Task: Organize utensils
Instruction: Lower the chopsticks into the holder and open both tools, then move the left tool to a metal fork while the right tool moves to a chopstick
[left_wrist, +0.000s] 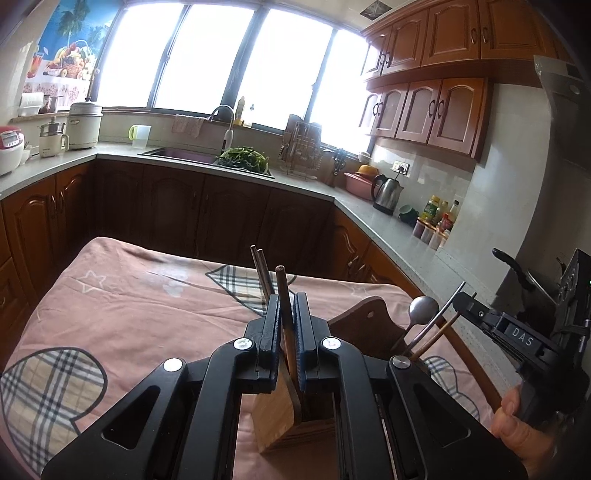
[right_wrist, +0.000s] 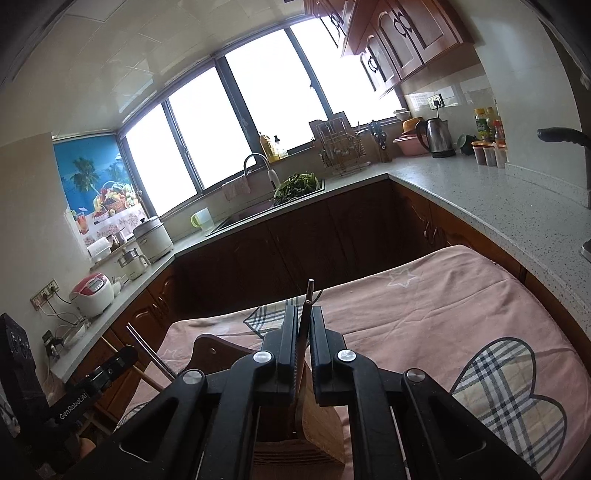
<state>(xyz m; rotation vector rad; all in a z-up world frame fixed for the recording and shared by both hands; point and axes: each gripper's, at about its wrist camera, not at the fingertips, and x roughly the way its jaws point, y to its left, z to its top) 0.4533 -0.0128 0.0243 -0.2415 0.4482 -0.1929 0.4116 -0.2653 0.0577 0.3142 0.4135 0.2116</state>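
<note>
My left gripper (left_wrist: 286, 306) is shut on a brown wooden chopstick (left_wrist: 283, 291) that stands upright over a wooden utensil holder (left_wrist: 275, 410). Two dark chopsticks (left_wrist: 260, 271) stick up just behind its left finger. My right gripper (right_wrist: 303, 321) holds two thin dark chopsticks (right_wrist: 307, 295) between its jaws, over the same holder (right_wrist: 319, 432). A metal spoon (left_wrist: 421, 308) and other utensil handles lean out of the holder's right side. The right gripper also shows at the right edge of the left wrist view (left_wrist: 476, 310).
The holder stands on a table under a pink cloth (left_wrist: 140, 306) with plaid patches. Behind it run dark lower cabinets and a grey counter (right_wrist: 480, 192) with a sink (left_wrist: 181, 153), greens, a dish rack, a kettle (left_wrist: 386, 192) and bottles.
</note>
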